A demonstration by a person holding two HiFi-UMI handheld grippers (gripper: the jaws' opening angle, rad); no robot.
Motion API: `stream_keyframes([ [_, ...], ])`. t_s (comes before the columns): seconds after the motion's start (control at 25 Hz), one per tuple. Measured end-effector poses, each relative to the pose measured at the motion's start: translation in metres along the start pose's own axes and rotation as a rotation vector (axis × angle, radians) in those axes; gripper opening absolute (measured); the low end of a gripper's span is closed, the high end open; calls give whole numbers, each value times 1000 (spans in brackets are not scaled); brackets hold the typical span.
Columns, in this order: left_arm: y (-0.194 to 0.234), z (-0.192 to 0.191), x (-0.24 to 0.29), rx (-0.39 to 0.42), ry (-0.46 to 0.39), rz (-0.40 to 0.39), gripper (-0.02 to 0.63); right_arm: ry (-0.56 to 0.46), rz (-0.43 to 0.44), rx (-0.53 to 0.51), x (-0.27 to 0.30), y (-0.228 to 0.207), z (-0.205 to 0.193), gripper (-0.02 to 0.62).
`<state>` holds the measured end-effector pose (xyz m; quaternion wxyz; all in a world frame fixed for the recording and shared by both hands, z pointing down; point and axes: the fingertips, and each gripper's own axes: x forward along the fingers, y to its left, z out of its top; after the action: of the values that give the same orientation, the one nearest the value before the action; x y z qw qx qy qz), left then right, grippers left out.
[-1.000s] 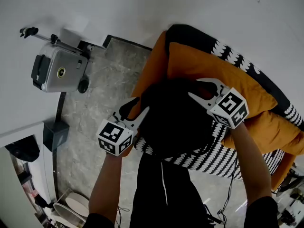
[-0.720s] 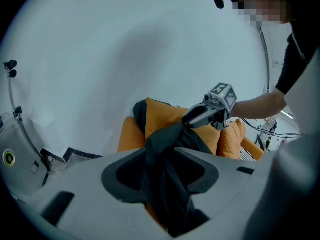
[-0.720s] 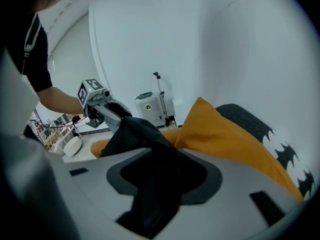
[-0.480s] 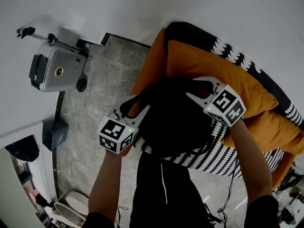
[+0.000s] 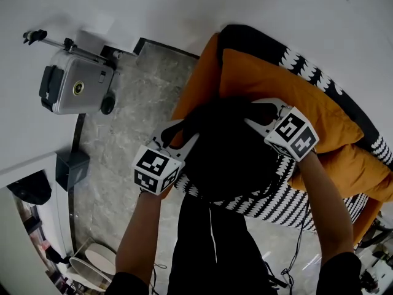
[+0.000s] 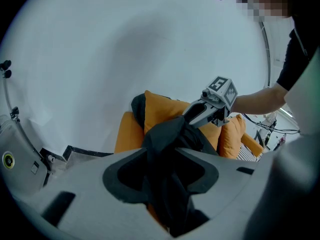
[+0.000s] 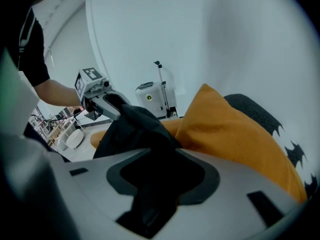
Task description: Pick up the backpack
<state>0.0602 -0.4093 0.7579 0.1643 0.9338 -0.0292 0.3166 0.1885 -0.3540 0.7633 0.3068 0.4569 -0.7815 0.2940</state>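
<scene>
A black backpack (image 5: pixel 227 146) bulges at the front edge of an orange sofa (image 5: pixel 276 85). The left gripper (image 5: pixel 182 135) and right gripper (image 5: pixel 253 114) have fingers (image 6: pixel 90 194) clamped on its fabric at opposite sides. Best raise both sides evenly, without tugging apart.

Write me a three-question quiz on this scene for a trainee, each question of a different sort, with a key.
1. True or false: the left gripper holds nothing.
2. What stands on the floor at the head view's left? A. a silver suitcase; B. a red chair; C. a bicycle.
3. Fill in: the cushion behind the backpack is ____ in colour.

Key: 1. False: its jaws are closed on the backpack's black fabric. 2. A. 3. Orange.
</scene>
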Motion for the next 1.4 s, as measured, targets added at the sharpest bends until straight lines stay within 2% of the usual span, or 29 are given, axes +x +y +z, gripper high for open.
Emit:
stream_keyframes([
  [0.24, 0, -5, 3, -10, 21, 5, 166, 12, -12, -6, 3, 1, 1, 144],
  [0.48, -3, -6, 5, -10, 25, 4, 130, 16, -25, -15, 3, 4, 3, 134],
  [1.4, -26, -3, -8, -64, -7, -13, 71, -80, -70, 62, -28, 25, -2, 44],
])
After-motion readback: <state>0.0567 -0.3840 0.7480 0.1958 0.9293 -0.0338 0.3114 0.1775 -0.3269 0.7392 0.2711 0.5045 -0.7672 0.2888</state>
